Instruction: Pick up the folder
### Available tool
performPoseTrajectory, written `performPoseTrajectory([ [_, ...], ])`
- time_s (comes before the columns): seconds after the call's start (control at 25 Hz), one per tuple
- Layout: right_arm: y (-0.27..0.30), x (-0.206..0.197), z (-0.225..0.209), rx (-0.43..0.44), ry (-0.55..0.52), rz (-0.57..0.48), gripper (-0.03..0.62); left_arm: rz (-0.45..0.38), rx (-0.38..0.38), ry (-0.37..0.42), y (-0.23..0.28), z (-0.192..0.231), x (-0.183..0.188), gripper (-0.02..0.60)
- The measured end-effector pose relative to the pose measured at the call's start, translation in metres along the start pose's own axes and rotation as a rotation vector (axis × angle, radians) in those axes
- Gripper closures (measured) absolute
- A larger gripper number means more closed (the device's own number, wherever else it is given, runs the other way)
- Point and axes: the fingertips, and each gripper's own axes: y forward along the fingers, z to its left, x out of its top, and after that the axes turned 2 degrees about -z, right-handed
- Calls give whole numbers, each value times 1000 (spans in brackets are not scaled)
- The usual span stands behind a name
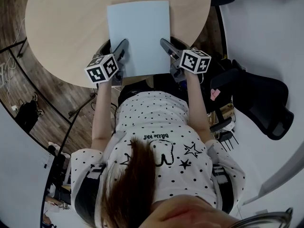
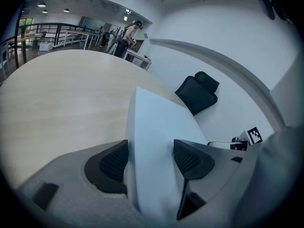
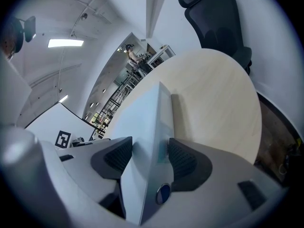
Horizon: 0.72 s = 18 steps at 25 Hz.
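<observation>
A pale blue folder (image 1: 138,32) lies lengthwise over the near part of the round wooden table (image 1: 61,23), its near edge past the table's rim. My left gripper (image 1: 122,45) is shut on its near left edge, and my right gripper (image 1: 166,44) is shut on its near right edge. In the left gripper view the folder (image 2: 156,127) fills the space between the dark pads (image 2: 114,163) of the left gripper (image 2: 149,158). In the right gripper view the folder (image 3: 142,113) is pinched edge-on in the right gripper (image 3: 149,158), casting a shadow on the table (image 3: 213,94).
A black office chair (image 1: 266,103) stands to the right beside a white surface (image 1: 266,32). Dark wooden floor (image 1: 28,94) and a black railing are at the left. Beyond the table (image 2: 61,94), people (image 2: 126,34) stand far off.
</observation>
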Motion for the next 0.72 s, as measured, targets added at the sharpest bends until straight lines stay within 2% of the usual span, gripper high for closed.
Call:
performPoseTrajectory([
  [0.28,0,2,-1,-30,3,-17,358,-8,24,-16,1,-3,2,285],
  [0.72,-1,3,-6,-63,-2,-45,353,-6,22,-34,3,-6,-3,285],
])
